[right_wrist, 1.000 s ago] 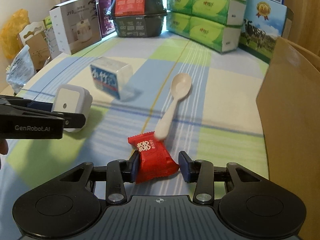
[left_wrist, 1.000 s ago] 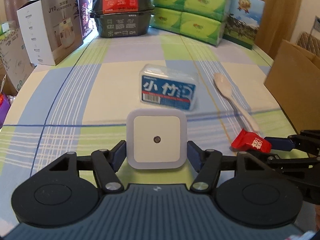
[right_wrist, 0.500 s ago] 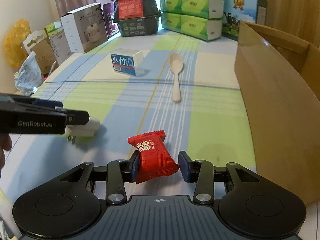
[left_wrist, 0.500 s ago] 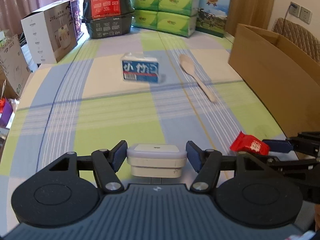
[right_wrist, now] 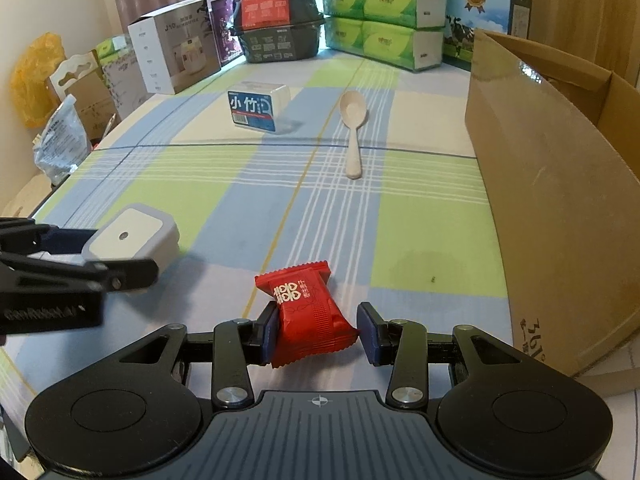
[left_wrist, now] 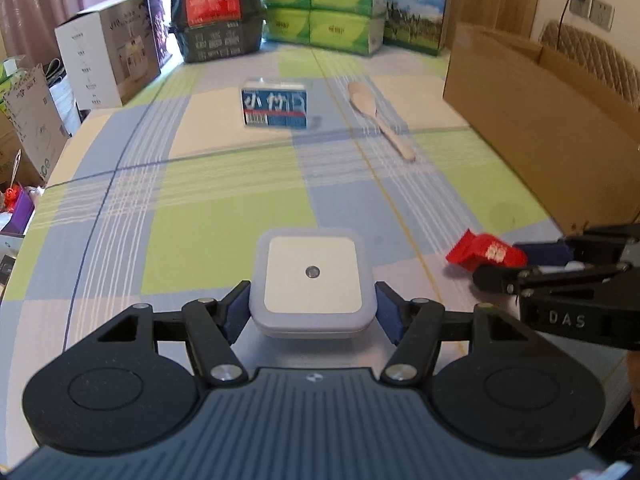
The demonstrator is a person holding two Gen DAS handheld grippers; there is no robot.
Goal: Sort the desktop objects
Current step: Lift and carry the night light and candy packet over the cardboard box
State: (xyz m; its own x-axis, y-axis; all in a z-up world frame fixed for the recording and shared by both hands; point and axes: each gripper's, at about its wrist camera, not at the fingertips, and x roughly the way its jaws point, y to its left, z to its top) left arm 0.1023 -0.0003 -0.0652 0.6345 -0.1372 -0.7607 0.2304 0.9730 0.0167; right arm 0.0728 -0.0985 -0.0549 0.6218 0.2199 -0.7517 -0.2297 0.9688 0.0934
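Observation:
My left gripper (left_wrist: 312, 314) is shut on a white square night light (left_wrist: 312, 280), held face up just above the checked tablecloth (left_wrist: 208, 216). In the right wrist view the same night light (right_wrist: 130, 234) and left gripper (right_wrist: 120, 254) sit at the left edge. My right gripper (right_wrist: 318, 334) is shut on a red candy packet (right_wrist: 308, 312), which tilts between the pads. That packet (left_wrist: 484, 252) and the right gripper (left_wrist: 506, 262) show at the right of the left wrist view. A blue and white box (right_wrist: 256, 109) and a pale spoon (right_wrist: 353, 128) lie farther back.
An open cardboard box (right_wrist: 560, 200) stands along the right side, close to my right gripper. Green tissue packs (right_wrist: 384, 12), dark stacked containers (right_wrist: 276, 20) and a white carton (right_wrist: 176, 52) line the far edge. Bags and cartons sit off the table's left edge.
The night light has tipped from edge-on to face up in the left gripper. Both views have shifted forward along the table; the red packet stays gripped.

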